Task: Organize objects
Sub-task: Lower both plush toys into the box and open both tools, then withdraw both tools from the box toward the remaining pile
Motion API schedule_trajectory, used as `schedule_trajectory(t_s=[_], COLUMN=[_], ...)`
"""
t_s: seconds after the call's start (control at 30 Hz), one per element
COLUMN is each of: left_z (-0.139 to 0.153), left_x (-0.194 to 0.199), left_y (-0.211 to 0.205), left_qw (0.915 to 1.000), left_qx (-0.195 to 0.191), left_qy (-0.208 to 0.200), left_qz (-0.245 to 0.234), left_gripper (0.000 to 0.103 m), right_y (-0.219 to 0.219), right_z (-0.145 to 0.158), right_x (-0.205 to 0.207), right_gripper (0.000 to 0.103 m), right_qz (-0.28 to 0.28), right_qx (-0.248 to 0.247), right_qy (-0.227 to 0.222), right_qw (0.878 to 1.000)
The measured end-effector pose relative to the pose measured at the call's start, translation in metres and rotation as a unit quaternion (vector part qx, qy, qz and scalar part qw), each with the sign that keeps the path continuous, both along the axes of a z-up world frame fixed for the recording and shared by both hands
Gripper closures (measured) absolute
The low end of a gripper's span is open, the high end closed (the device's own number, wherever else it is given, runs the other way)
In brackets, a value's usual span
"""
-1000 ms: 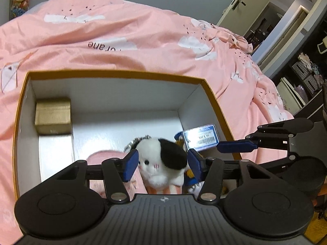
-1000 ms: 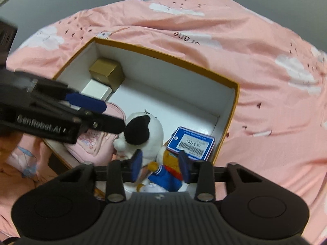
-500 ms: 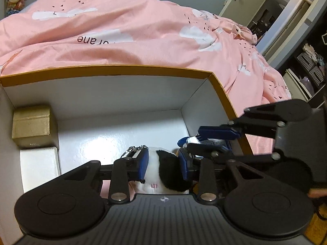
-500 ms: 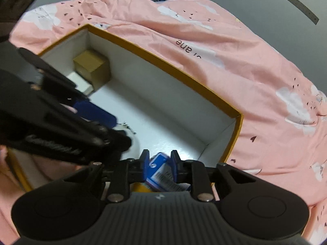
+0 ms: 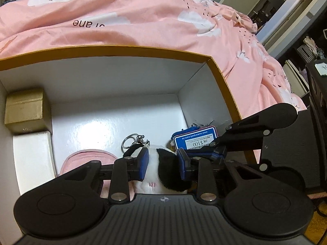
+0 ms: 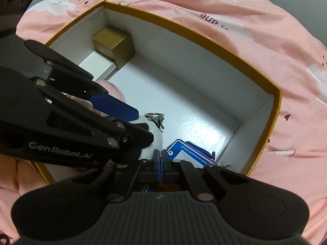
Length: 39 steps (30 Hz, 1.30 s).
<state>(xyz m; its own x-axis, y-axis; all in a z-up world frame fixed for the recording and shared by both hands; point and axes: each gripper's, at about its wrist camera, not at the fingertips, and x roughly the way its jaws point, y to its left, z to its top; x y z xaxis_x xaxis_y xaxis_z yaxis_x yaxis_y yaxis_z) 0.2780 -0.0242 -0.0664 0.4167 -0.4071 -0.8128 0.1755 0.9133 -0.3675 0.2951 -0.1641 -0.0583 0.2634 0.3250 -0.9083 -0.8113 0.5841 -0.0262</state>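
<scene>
Currently left gripper (image 5: pixel 163 164) closing on plush toy (image 5: pixel 161 175); right gripper (image 6: pixel 160 161) clenched, apparently on the tag (image 6: pixel 190 153); both items unlifted from box (image 5: pixel 222 77).

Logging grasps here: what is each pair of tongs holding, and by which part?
Left tongs are closing on the plush toy, at the sides of its head. Right tongs are shut beside the blue tag; a hold cannot be told.

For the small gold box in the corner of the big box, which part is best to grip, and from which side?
Probably from above, fingers on the gold box's front and back faces: it sits in the corner of the big box, and a white box blocks one face.
</scene>
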Motion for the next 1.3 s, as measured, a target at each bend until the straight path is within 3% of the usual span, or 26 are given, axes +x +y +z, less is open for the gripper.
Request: schedule_trajectory(t_s=[0.13, 0.23, 0.33, 0.4, 0.47, 0.5, 0.63, 0.73, 0.87, 1.0, 1.23, 1.3], left_z=[0.002, 0.007, 0.019, 0.031, 0.043, 0.049, 0.068, 0.076, 0.077, 0.071, 0.044, 0.036], left_x=[-0.005, -0.016, -0.033, -0.046, -0.059, -0.066, -0.092, -0.109, -0.133, -0.155, -0.188, -0.191], left_y=[-0.003, -0.004, -0.005, -0.007, -0.009, -0.01, -0.012, -0.013, -0.012, -0.008, 0.007, 0.012], left_qw=[0.9997, 0.9984, 0.9947, 0.9905, 0.9851, 0.9827, 0.975, 0.9723, 0.9683, 0.9679, 0.9667, 0.9695], left_qx=[0.01, 0.016, 0.027, 0.039, 0.05, 0.053, 0.064, 0.08, 0.103, 0.119, 0.156, 0.156], left_qy=[-0.019, -0.049, -0.093, -0.125, -0.158, -0.172, -0.209, -0.218, -0.227, -0.221, -0.201, -0.187], left_qz=[0.011, 0.023, 0.035, 0.041, 0.045, 0.045, 0.04, 0.031, 0.021, 0.005, -0.024, -0.021], left_gripper=[0.068, 0.068, 0.068, 0.064, 0.059, 0.057, 0.052, 0.052, 0.052, 0.045, 0.044, 0.038], right_y=[-0.002, -0.006, -0.013, -0.019, -0.026, -0.03, -0.041, -0.051, -0.058, -0.062, -0.063, -0.063], right_z=[0.001, 0.007, 0.016, 0.024, 0.032, 0.037, 0.051, 0.06, 0.064, 0.054, 0.022, 0.014], right_x=[-0.003, -0.01, -0.02, -0.029, -0.039, -0.046, -0.073, -0.097, -0.124, -0.15, -0.172, -0.172], right_gripper=[0.103, 0.096, 0.095, 0.092, 0.074, 0.071, 0.068, 0.066, 0.045, 0.045, 0.045, 0.045], right_qz=[-0.008, -0.015, -0.03, -0.04, -0.056, -0.064, -0.08, -0.088, -0.103, -0.108, -0.125, -0.131], right_qx=[0.007, 0.012, 0.019, 0.03, 0.044, 0.056, 0.101, 0.139, 0.169, 0.172, 0.147, 0.142], right_qy=[-0.004, -0.02, -0.04, -0.052, -0.068, -0.077, -0.099, -0.104, -0.111, -0.121, -0.116, -0.104], right_qw=[1.0, 1.0, 0.999, 0.997, 0.995, 0.993, 0.987, 0.981, 0.974, 0.972, 0.974, 0.976])
